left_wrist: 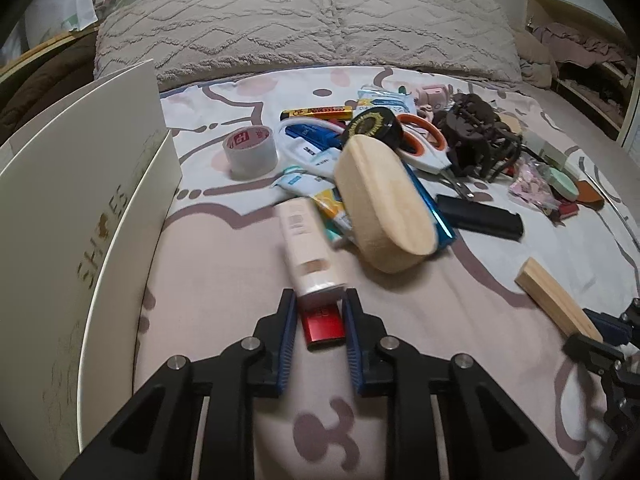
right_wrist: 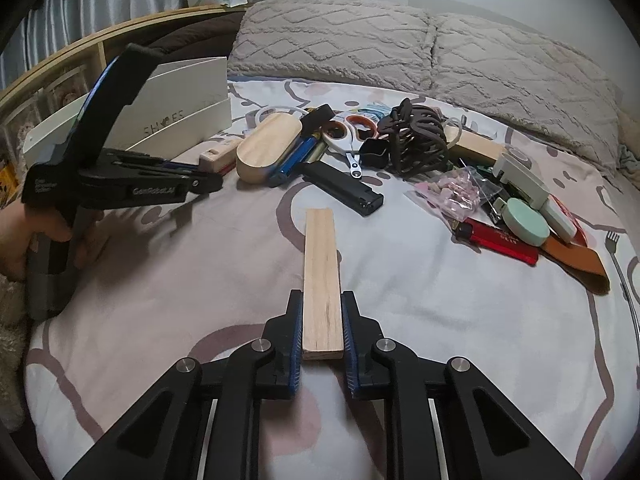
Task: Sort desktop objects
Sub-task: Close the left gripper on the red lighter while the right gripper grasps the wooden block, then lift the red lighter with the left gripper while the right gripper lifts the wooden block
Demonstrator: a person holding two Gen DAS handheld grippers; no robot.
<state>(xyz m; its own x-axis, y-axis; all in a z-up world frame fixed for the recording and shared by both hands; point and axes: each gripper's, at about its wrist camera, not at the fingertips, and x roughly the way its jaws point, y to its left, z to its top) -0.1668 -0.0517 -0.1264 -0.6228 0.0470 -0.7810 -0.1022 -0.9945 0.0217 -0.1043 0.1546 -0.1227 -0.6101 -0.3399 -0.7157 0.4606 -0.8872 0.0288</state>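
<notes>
Pale wood first: my right gripper [right_wrist: 322,320] has its jaws clamped on the near end of the wooden slat [right_wrist: 322,280], so that one's in hand. Its long axis runs straight away from me, far end pointing at the black clip-like bar [right_wrist: 342,192] in the pile. Left gripper [left_wrist: 320,320] has its jaws closed tight on the red cap [left_wrist: 323,320] of a cream tube [left_wrist: 306,248]; the tube's long axis also runs away from me, tail aimed at the pile, lying just right of the shoe box [left_wrist: 92,200]. Progress-wise I'd call it barely started. Scissors [left_wrist: 424,148], tape roll [left_wrist: 250,152], oval wooden box [left_wrist: 384,204], hair claw [right_wrist: 416,140] and the rest are all heaped on the bed [right_wrist: 200,280] beyond the slat. Can't see inside the shoe box, so no idea what's in there.
</notes>
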